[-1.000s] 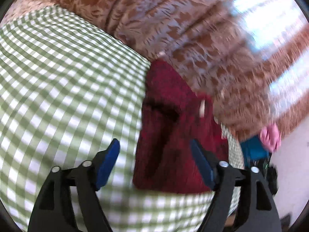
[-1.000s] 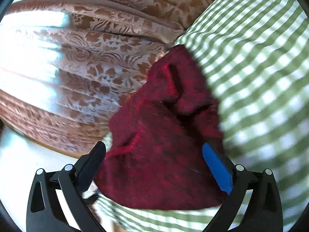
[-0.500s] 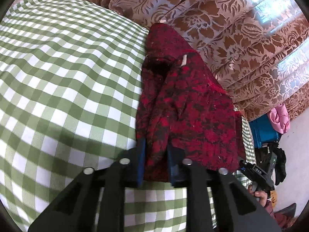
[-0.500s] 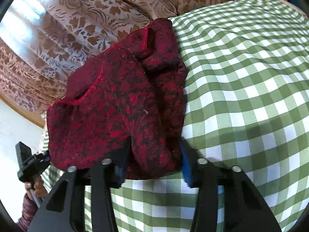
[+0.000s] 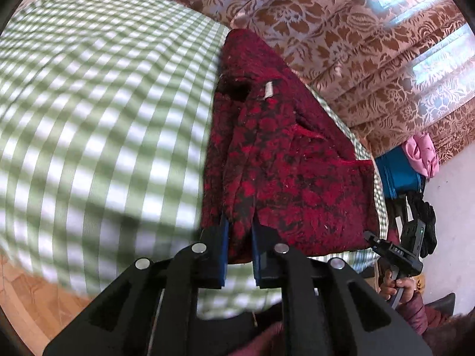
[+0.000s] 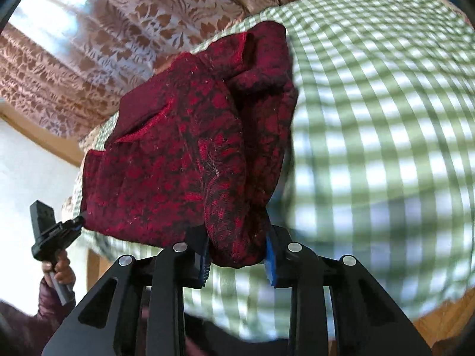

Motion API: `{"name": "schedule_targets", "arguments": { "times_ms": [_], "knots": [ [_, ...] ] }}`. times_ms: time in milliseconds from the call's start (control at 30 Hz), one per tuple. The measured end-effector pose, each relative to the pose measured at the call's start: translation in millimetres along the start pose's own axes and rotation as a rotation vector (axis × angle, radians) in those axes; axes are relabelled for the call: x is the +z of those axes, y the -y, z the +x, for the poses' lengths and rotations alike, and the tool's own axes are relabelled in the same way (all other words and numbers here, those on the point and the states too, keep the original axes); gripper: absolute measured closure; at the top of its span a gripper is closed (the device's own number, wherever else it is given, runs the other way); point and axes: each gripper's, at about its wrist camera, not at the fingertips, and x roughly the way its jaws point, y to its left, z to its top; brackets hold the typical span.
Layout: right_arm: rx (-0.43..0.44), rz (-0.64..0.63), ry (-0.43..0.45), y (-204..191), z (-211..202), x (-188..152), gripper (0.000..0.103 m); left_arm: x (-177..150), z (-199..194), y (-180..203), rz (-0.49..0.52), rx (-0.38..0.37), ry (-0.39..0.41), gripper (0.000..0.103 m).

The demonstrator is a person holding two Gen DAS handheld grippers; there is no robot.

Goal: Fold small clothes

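A small dark red patterned garment [image 5: 285, 160] lies bunched on the green-and-white checked tablecloth [image 5: 104, 112], near the table's edge by the curtain. My left gripper [image 5: 240, 237] is shut on its near hem. In the right wrist view the same garment [image 6: 190, 148] is lifted at its near end, and my right gripper [image 6: 237, 252] is shut on a thick fold of it. The right gripper [image 5: 397, 252] also shows in the left wrist view, and the left gripper [image 6: 56, 231] in the right wrist view, each at opposite corners of the hem.
A brown floral curtain [image 5: 341, 29] hangs right behind the table. A blue bin [image 5: 397, 175] with pink cloth [image 5: 421, 154] stands beside the table. Wooden floor [image 5: 23, 296] shows below the table's near edge.
Both grippers went from open to shut on the garment's near hem, then pulled it back toward the table's near edge and raised it slightly.
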Motion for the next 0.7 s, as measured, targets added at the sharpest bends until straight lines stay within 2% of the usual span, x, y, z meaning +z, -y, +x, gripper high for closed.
{"name": "schedule_targets", "arguments": {
  "times_ms": [33, 100, 133, 200, 267, 300, 367, 433, 533, 700],
  "knots": [
    [-0.003, -0.004, -0.011, 2, -2, -7, 0.075, -4, -1, 3, 0.012, 0.019, -0.002, 0.088],
    [-0.009, -0.01, -0.029, 3, -4, -16, 0.074, -6, -6, 13, 0.055, 0.091, 0.025, 0.079],
    [-0.012, -0.015, -0.027, 1, -5, -17, 0.07, -5, -8, 15, 0.062, 0.097, 0.035, 0.076],
    [-0.027, -0.015, -0.027, -3, -6, -12, 0.061, 3, -15, 24, 0.092, 0.125, 0.079, 0.055],
    [-0.062, -0.032, 0.002, -8, -11, -7, 0.034, 10, -24, 33, 0.139, 0.146, 0.134, 0.049],
    [-0.074, -0.045, 0.028, -12, -15, -1, 0.031, 15, -26, 38, 0.168, 0.16, 0.153, 0.046],
    [-0.102, -0.079, 0.077, -22, -21, 7, 0.03, 24, -27, 48, 0.222, 0.207, 0.179, 0.044],
    [-0.17, -0.152, 0.136, -41, -22, 21, 0.03, 31, -25, 57, 0.277, 0.248, 0.195, 0.043],
    [-0.249, -0.276, 0.21, -72, -12, 40, 0.03, 44, -20, 72, 0.36, 0.314, 0.218, 0.035],
    [-0.329, -0.392, 0.237, -101, 23, 66, 0.03, 56, -11, 79, 0.389, 0.37, 0.202, 0.035]
  ]
}}
